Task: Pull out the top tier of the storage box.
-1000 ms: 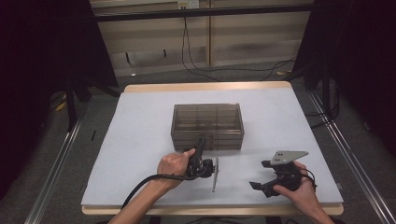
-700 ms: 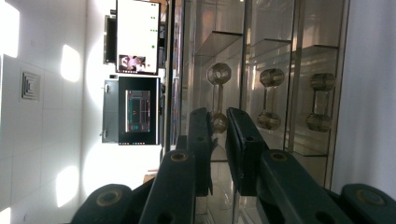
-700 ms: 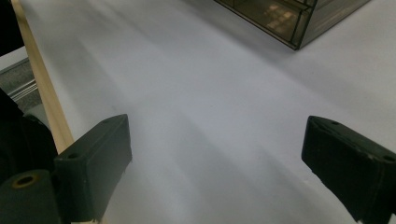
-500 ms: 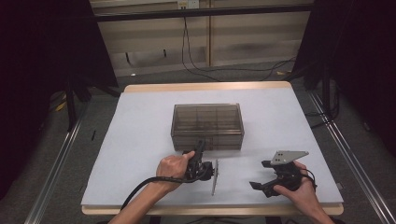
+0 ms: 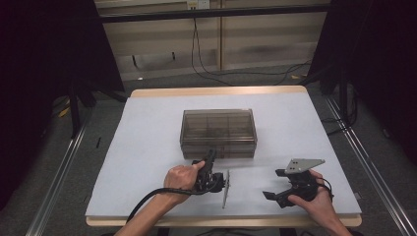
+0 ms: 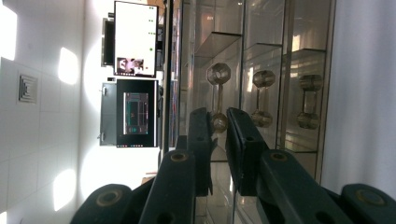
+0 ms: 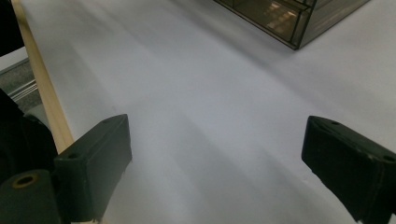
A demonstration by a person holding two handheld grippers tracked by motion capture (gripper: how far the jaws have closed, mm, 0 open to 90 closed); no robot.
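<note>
Hands come in from the near edge of the white-covered table (image 5: 147,128), each holding a black two-jaw gripper. The right gripper (image 5: 273,191) sits near the front right of the table, a grey three-cornered plate on top of it, its jaws spread wide apart with nothing but bare white surface between them; in the right gripper view (image 7: 224,158) the wooden table edge runs along the left and a corner of the box shows far off at the top. The left gripper (image 5: 210,156) lies just left of centre, turned on its side, its tips reaching the front face of the smoky transparent plastic drawer box (image 5: 218,129). In the left gripper view (image 6: 219,135) its jaws stand close together with only a narrow gap, closed around the small dumbbell-shaped drawer handle (image 6: 217,98) of the box, whose far knob shows past the jaw tips. Whether the pads actually press on the handle I cannot tell. Two more such handles sit beside it on the neighbouring drawers. The box itself stands at the middle of the table, well apart from the right gripper. Beyond the table, cables trail across the floor.
</note>
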